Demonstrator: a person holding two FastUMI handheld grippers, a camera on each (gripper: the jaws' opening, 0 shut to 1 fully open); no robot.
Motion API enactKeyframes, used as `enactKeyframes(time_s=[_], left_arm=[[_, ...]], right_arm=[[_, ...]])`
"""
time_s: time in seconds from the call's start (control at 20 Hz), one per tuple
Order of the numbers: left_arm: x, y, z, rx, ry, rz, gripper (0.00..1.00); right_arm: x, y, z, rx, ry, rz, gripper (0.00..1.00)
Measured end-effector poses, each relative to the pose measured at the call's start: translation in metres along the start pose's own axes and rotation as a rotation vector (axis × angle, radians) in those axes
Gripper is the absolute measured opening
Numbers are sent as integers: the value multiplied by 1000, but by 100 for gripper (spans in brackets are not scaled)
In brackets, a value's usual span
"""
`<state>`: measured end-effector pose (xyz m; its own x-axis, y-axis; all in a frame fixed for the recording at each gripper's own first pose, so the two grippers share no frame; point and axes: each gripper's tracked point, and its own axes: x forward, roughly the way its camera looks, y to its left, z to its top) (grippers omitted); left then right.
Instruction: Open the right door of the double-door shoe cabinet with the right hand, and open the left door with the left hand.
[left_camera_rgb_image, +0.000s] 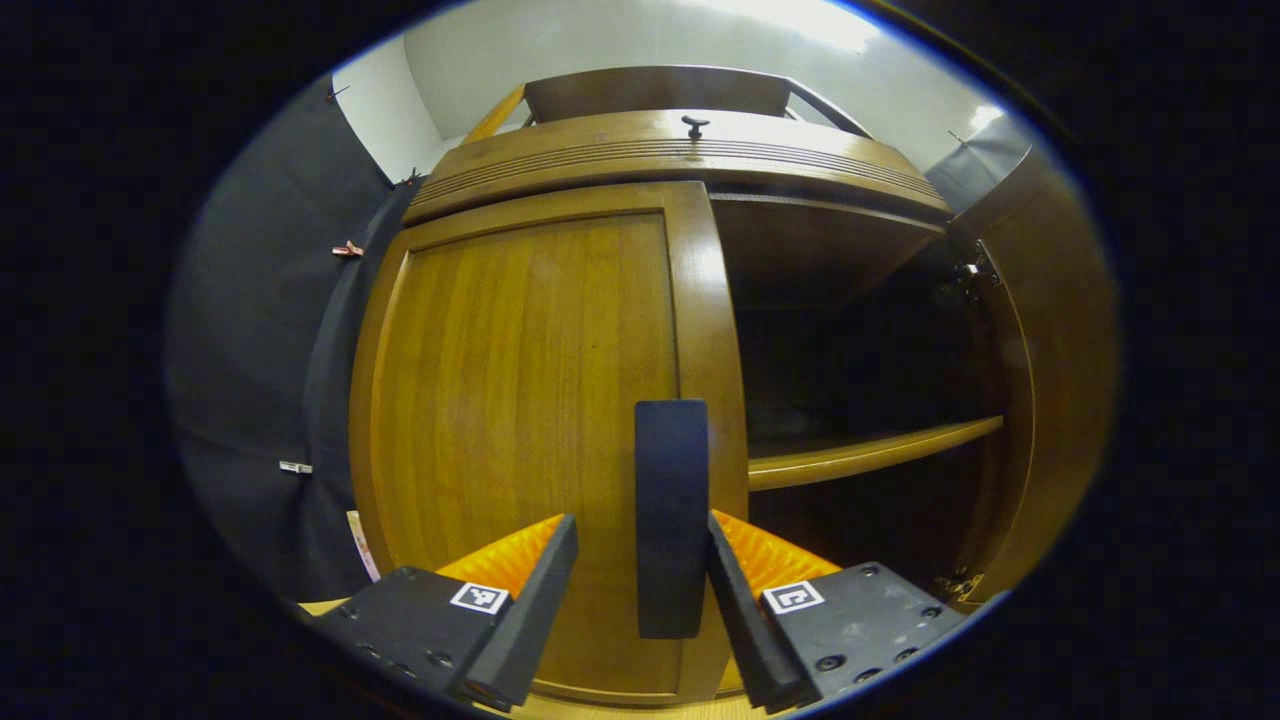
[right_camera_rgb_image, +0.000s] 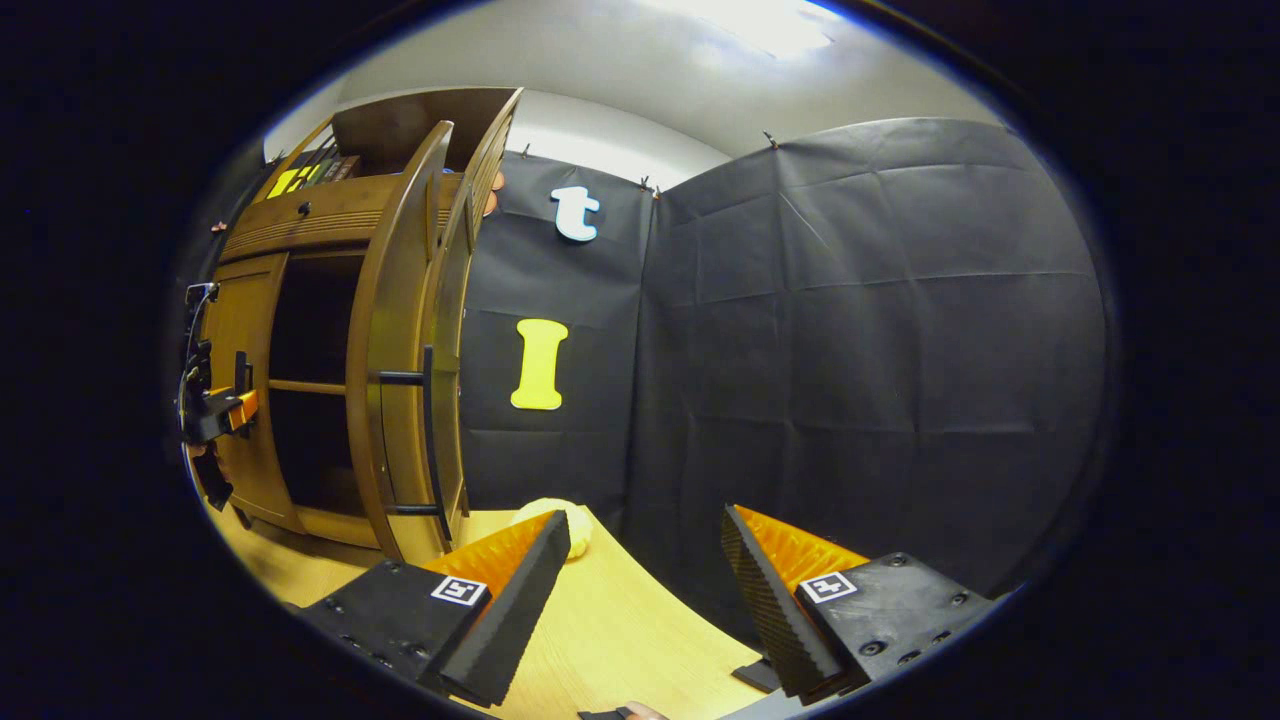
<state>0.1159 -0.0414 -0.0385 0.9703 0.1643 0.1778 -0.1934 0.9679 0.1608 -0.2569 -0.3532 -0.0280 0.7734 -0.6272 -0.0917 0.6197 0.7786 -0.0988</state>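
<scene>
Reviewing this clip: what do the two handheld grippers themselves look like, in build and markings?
The left gripper and right gripper look alike: each has two wedge-shaped fingers with ribbed inner faces, mounted on dark blocky carriers fastened with visible screws. Each carrier bears a small square black-and-white tag on top. In the right gripper view the left gripper appears farther off as a dark frame with thin cables running up from it.

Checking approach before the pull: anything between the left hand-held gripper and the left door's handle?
Nothing visible. The left hand-held gripper is open, and the left door's handle already stands between its fingers. The left door is closed; the right door is open.
</scene>
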Motion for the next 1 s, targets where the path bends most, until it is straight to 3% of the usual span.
enactKeyframes(time_s=[0.1, 0.2, 0.3, 0.5, 0.75, 1.0], left_arm=[[0, -5, 3, -14, -15, -29, 71], [1, -13, 5, -53, -19, -68, 56], [0, -9, 3, -65, -12, -55, 41], [-1, -10, 3, -50, 13, -43, 36], [-16, -8, 6, -78, 42, -85, 32], [-47, 1, 12, -124, 67, -151, 32]], right_arm=[[-3, -3, -2, -11, 6, -14, 97], [-10, -8, 1, -24, 7, -28, 97], [-20, -16, 1, -46, 10, -53, 97], [-39, -31, 7, -82, 4, -112, 97], [-50, -36, 17, -65, -10, -144, 95], [-71, -22, 37, -58, -47, -114, 95]])
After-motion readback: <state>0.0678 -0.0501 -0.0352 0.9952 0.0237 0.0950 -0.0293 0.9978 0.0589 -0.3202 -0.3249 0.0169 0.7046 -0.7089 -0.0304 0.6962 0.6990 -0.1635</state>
